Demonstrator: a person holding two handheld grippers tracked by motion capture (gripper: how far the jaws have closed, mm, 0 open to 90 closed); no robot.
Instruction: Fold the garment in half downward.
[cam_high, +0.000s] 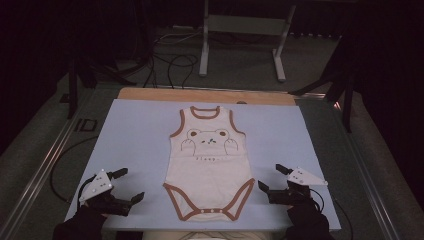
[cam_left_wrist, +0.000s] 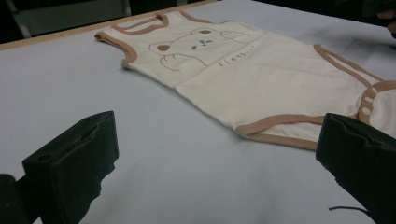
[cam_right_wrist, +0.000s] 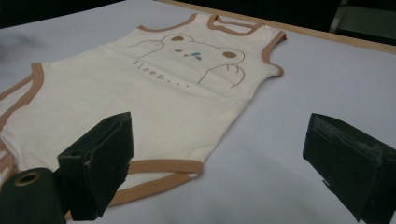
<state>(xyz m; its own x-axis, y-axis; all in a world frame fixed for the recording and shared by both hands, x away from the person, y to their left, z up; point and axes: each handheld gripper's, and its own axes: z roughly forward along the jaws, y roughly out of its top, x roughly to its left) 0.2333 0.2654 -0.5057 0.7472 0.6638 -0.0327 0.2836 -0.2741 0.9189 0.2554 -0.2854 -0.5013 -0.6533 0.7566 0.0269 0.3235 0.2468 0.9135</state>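
Observation:
A cream baby bodysuit with brown trim and a bear print lies flat on the pale blue mat, neck toward the far edge, snaps toward me. My left gripper rests open near the mat's front left, pointing at the bodysuit's leg hem, with nothing between its jaws. To the right of the garment my right gripper stands open too, aimed at the other leg hem. Both sit apart from the cloth. The bear print and the bear print show beyond the jaws.
The mat lies on a wooden tabletop whose far edge shows. Beyond it stand a white metal frame and loose cables on the floor. A metal rail runs along the left side.

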